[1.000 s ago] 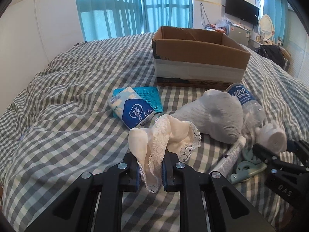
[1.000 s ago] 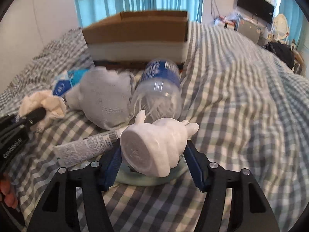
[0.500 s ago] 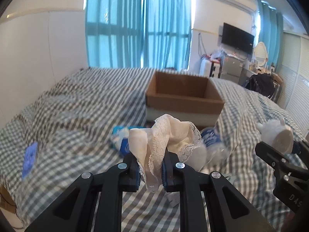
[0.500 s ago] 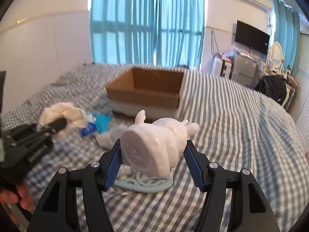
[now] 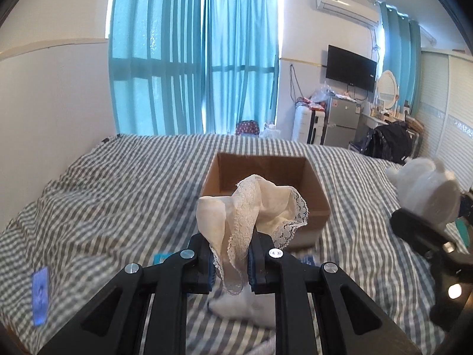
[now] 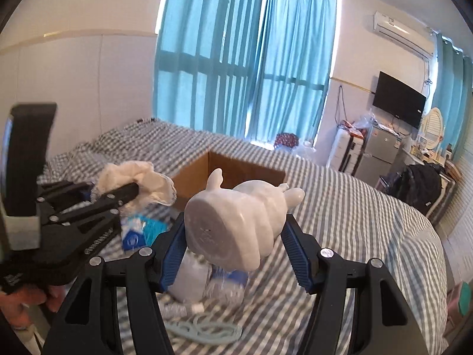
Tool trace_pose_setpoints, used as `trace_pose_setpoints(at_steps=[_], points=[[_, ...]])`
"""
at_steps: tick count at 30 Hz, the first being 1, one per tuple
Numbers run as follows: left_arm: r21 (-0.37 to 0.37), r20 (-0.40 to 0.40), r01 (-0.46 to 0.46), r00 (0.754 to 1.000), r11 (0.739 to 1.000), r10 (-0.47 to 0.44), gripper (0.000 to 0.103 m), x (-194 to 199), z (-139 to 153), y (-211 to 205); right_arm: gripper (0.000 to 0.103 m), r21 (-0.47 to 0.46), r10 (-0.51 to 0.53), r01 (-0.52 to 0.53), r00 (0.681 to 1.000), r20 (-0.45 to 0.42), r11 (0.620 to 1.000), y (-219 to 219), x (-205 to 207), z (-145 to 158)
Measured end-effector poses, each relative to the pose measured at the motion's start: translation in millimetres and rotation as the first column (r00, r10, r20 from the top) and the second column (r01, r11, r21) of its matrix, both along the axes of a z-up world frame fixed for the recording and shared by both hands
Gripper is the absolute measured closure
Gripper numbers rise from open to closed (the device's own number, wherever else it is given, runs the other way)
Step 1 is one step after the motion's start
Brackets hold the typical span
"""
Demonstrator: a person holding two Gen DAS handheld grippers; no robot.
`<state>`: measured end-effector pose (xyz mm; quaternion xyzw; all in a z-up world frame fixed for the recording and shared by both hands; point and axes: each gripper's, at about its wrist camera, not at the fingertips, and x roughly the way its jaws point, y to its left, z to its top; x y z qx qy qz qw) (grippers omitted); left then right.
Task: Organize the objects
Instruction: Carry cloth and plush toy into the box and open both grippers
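Observation:
My left gripper is shut on a cream lace cloth and holds it in the air, in front of the open cardboard box on the checked bed. The cloth also shows in the right wrist view. My right gripper is shut on a white figurine, held base towards the camera above the bed. The figurine shows at the right of the left wrist view. The box lies behind it.
On the bed below lie a blue tissue pack, a white sock, a plastic bottle, a tube and a pale green flat piece. A blue card lies at the bed's left edge.
Both grippers have risen well above the bed with their loads. The box now appears lower and farther off, and the loose items sit beneath the grippers.

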<state>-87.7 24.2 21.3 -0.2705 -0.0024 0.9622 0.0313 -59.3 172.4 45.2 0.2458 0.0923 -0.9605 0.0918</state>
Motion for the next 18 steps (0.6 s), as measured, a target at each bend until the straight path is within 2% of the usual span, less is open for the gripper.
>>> trace_pose_setpoints(at_steps=[6,10,14,18], points=[[-0.009,0.003,0.01,1.0,1.0,-0.01,0.087,-62.2,2.3,7.9,0.041,-0.009,0.02,-0.02,1.0,-0.023,1.0,5.2,-60.9,26.7],[-0.022,0.03,0.0,1.0,1.0,0.001,0.087,-106.8,-6.5,12.6,0.041,-0.032,0.037,-0.037,0.999,-0.011,0.999,11.1,-110.7,29.4],[-0.041,0.043,-0.004,0.999,0.999,0.005,0.087,-146.7,-22.0,14.4,0.041,-0.064,0.047,-0.045,0.998,0.034,0.997,14.3,-164.9,13.2],[-0.084,0.071,0.025,0.997,0.996,-0.019,0.087,-177.5,-48.4,17.9,0.041,-0.084,0.082,-0.073,0.991,0.105,0.994,10.9,-212.0,-23.9]])
